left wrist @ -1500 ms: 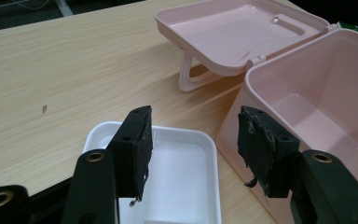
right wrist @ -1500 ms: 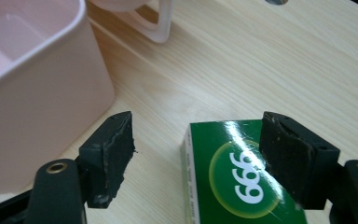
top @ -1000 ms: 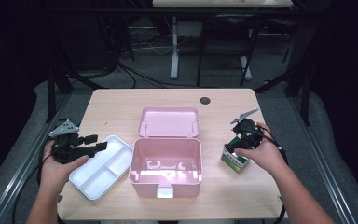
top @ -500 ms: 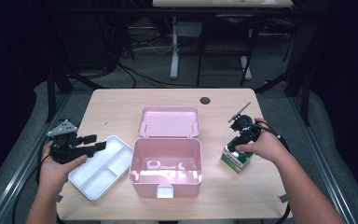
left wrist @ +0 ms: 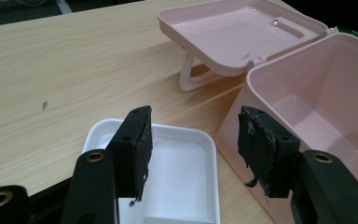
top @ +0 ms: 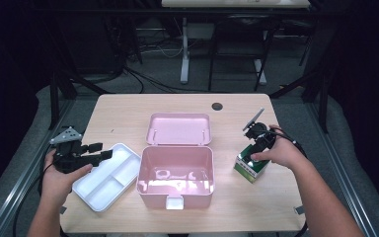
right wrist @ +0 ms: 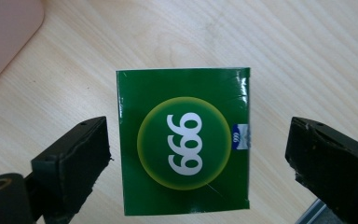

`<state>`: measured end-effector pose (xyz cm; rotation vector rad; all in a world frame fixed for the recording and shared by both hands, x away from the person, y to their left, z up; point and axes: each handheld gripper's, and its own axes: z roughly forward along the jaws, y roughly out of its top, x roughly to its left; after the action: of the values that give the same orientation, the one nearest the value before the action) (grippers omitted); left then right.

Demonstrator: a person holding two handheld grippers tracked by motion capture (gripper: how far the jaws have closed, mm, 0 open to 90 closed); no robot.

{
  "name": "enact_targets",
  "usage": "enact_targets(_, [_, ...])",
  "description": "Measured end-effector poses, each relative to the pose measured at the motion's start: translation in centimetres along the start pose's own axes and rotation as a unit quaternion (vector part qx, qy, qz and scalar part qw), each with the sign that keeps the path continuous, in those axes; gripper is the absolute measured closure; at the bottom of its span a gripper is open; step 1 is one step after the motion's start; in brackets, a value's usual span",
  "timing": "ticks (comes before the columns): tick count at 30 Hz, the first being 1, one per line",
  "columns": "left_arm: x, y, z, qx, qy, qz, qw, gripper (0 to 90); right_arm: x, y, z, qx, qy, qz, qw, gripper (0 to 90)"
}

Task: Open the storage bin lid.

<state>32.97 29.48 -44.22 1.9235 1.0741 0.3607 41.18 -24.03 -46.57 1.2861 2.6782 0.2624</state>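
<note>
Here the small green cardboard box (right wrist: 183, 140) with a round yellow-green emblem and white numerals stands on the pale wooden table (top: 128, 111), right of the open pink plastic case (top: 176, 174) and clear of it. The right gripper (right wrist: 196, 163) hangs directly over the box, pointing down; its jaws have just been opening and stand wide, one either side of the box, touching neither face. This looks like the approach before a pick. The next move calls for lowering until the pads flank the box's sides, then closing squarely so it does not twist. The left gripper (left wrist: 193, 149) waits with jaws apart and empty above the white divided plastic tray (left wrist: 177, 186), just beside the case.
</note>
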Motion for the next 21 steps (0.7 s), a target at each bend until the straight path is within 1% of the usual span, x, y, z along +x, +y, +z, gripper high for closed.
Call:
enact_targets(4, [0.0, 0.0, 0.1, 0.003, -0.003, -0.001, 1.0, 45.1, 0.1, -0.1, 0.8, 0.012, 0.005, -0.008, 0.9999, 3.9])
enact_targets(5, [0.0, 0.0, 0.1, 0.003, -0.003, 0.0, 1.0, 45.1, 0.1, -0.1, 1.0, 0.017, -0.001, -0.008, 0.9998, 3.9])
enact_targets(6, [0.0, 0.0, 0.1, 0.003, -0.003, 0.0, 1.0, 45.1, 0.1, -0.1, 1.2, 0.018, 0.007, -0.012, 0.9997, 3.9])
enact_targets(7, [0.0, 0.0, 0.1, 0.003, -0.003, 0.0, 1.0, 45.1, 0.1, -0.1, 1.3, 0.018, 0.006, -0.011, 0.9997, 4.1])
enact_targets(8, [0.0, 0.0, 0.1, 0.003, -0.004, -0.001, 1.0, 45.0, 0.2, -0.1, 1.4, 0.02, 0.004, -0.009, 0.9997, 4.5])
enact_targets(9, [0.0, 0.0, 0.2, 0.004, -0.004, -0.001, 1.0, 45.0, 0.2, -0.1, 1.5, 0.02, 0.01, -0.009, 0.9997, 5.3])
enact_targets(11, [0.0, -0.1, 0.2, 0.003, -0.003, -0.002, 1.0, 44.9, 0.2, -0.1, 1.6, 0.022, 0.011, -0.015, 0.9996, 6.3])
enact_targets(14, [0.0, -0.1, 0.2, 0.003, -0.003, -0.002, 1.0, 44.9, 0.3, -0.1, 1.8, 0.028, 0.013, -0.016, 0.9994, 7.8])
enact_targets(15, [0.0, -0.1, 0.2, 0.003, -0.003, -0.003, 1.0, 44.9, 0.3, 0.0, 1.7, 0.035, 0.015, -0.017, 0.9991, 8.7])
enact_targets(16, [0.0, -0.1, 0.2, 0.003, -0.004, -0.002, 1.0, 44.9, 0.3, -0.1, 1.8, 0.03, 0.017, -0.015, 0.9993, 9.9])
enact_targets(18, [0.0, -0.1, 0.2, 0.003, -0.004, -0.003, 1.0, 44.9, 0.2, -0.1, 1.8, 0.032, 0.018, -0.019, 0.9991, 10.0])
enact_targets(21, [0.0, -0.1, 0.3, 0.003, -0.005, -0.002, 1.0, 44.9, 0.2, 0.0, 1.8, 0.033, 0.02, -0.015, 0.9991, 10.2])
